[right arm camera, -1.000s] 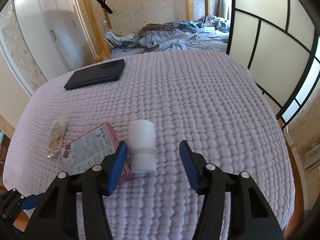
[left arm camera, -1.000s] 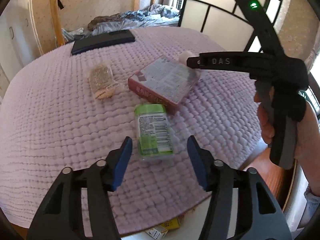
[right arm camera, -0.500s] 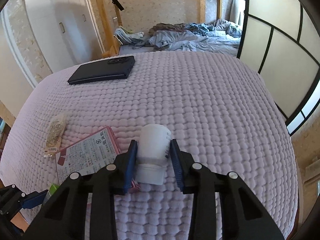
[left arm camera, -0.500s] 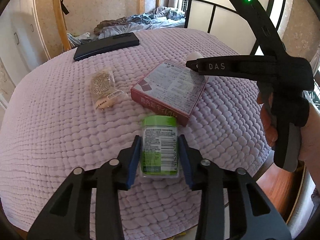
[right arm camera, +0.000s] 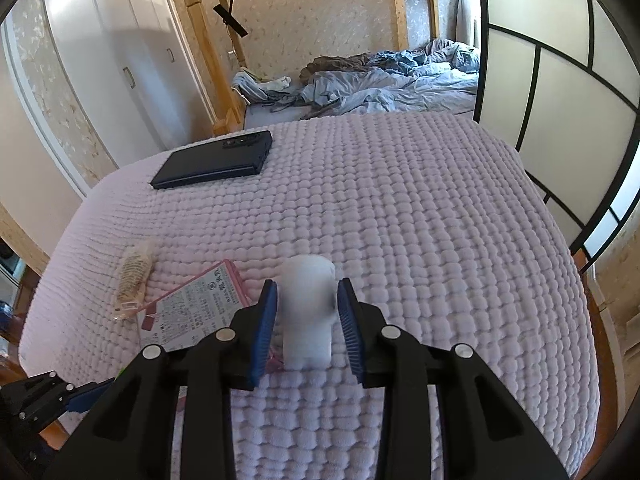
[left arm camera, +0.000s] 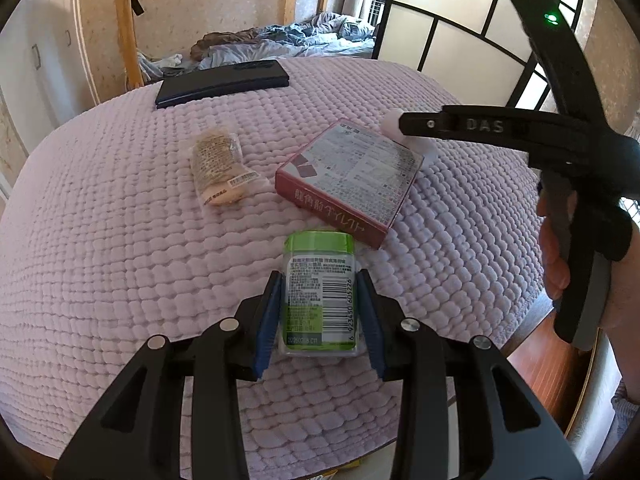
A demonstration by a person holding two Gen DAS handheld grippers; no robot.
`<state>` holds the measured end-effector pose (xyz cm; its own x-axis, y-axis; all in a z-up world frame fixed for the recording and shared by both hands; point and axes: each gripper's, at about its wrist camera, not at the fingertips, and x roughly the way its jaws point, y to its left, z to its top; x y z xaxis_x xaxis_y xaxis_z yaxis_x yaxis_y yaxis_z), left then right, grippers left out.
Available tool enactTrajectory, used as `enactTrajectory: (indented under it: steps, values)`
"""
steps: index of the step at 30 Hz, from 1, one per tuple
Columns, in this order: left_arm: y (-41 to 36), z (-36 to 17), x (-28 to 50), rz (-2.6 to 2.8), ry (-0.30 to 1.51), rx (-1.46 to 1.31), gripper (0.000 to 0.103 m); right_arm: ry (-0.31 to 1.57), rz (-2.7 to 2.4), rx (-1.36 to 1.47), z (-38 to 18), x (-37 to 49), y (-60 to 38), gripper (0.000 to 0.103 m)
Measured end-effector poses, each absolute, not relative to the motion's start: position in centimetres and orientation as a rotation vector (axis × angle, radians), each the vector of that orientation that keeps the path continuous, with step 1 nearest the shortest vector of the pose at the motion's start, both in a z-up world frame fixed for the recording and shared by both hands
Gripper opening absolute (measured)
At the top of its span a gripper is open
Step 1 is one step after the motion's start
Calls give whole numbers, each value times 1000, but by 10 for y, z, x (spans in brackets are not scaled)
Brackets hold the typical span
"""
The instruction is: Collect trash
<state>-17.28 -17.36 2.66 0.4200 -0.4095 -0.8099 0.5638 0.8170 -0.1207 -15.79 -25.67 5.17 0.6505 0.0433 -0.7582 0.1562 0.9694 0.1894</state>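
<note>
My left gripper [left arm camera: 320, 318] is shut on a green-lidded plastic jar [left arm camera: 320, 292] that lies on the pink quilted cover [left arm camera: 100, 260]. My right gripper [right arm camera: 308, 322] is shut on a white plastic bottle [right arm camera: 307, 316]; in the left wrist view only the bottle's end [left arm camera: 392, 123] shows behind the right gripper's body. A red box with printed text [left arm camera: 352, 176] lies between them, also in the right wrist view [right arm camera: 196, 312]. A clear snack wrapper [left arm camera: 216, 170] lies left of the box, also in the right wrist view [right arm camera: 134, 276].
A dark flat case [right arm camera: 214, 159] lies at the far side of the cover. An unmade bed [right arm camera: 380, 80] is beyond. Sliding screen panels [right arm camera: 560, 80] stand on the right. The cover's edge and wooden floor [left arm camera: 540, 368] are at the right.
Both grippers moved forward and closed: the left around the green-lidded jar, the right around the white bottle. Both were open one second ago.
</note>
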Motion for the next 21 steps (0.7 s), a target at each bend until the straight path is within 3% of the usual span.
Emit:
enactTrajectory:
  steps: [21]
  values:
    - [-165, 26, -174, -611, 959, 159, 40, 922, -108, 185, 32, -124, -244, 33]
